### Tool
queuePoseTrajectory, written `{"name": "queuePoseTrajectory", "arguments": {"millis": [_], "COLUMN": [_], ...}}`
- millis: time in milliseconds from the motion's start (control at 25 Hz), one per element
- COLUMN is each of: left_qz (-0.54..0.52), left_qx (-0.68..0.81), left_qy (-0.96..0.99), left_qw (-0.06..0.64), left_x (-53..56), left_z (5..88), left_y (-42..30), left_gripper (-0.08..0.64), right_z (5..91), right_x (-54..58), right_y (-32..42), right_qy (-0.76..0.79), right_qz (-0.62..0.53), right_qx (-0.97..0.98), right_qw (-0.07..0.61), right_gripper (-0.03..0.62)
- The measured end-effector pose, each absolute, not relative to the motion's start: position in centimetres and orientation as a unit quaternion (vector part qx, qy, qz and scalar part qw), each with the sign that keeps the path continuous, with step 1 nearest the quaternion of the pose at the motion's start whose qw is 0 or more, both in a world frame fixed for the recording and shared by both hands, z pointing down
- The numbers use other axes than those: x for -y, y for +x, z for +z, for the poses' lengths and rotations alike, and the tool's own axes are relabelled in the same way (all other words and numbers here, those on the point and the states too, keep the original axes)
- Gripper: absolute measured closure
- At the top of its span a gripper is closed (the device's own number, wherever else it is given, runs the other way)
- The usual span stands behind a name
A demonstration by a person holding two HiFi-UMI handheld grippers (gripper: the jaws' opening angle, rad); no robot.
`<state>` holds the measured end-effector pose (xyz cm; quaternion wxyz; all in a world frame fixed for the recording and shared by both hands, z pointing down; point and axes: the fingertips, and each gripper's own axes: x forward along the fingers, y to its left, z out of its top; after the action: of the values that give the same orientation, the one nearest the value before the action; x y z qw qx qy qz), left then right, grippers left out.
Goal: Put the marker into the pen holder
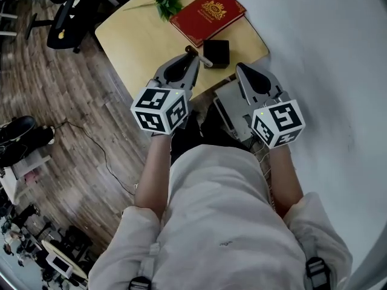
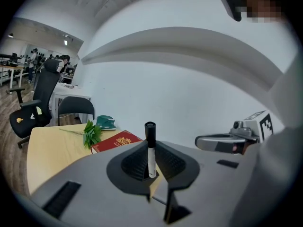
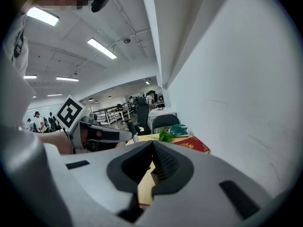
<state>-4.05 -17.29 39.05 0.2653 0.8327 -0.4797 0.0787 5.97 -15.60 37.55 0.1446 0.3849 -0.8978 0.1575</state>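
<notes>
A marker [image 2: 150, 150] with a white body and a black cap stands upright between the jaws of my left gripper [image 2: 150, 144], which is shut on it. In the head view the left gripper [image 1: 191, 54] hangs over the near edge of the yellow table [image 1: 139, 38], and the marker [image 1: 204, 60] lies just left of the black square pen holder [image 1: 216, 52]. My right gripper [image 1: 240, 67] is level with it on the right, below the holder and off the table's edge. Its jaws are shut with nothing between them [image 3: 152, 143].
A red book [image 1: 207, 14] and a green leafy sprig [image 1: 168, 2] lie at the back of the table. A white wall [image 1: 326, 53] runs along the right. A grey box-like unit [image 1: 228, 104] sits under the table edge. Office chairs [image 1: 65, 26] stand on the wooden floor at left.
</notes>
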Motion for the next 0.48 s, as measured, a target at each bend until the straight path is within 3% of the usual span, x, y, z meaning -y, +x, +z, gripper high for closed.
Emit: {"name": "queuePoseTrajectory", "arguments": {"millis": [480], "left_qz": [0.080], "left_qx": [0.449], "left_qy": [0.839], "left_qw": [0.297], "left_x": [21.2], "left_z": [43.2], "left_y": [-3.2], "left_gripper": [0.514], "right_z": [39.2], "right_x": [18.0], "right_y": [5.9], "right_qy": [0.397], "right_qz": [0.153], "right_qx": [0.889], "right_qw": [0.171], "right_gripper": [0.594]}}
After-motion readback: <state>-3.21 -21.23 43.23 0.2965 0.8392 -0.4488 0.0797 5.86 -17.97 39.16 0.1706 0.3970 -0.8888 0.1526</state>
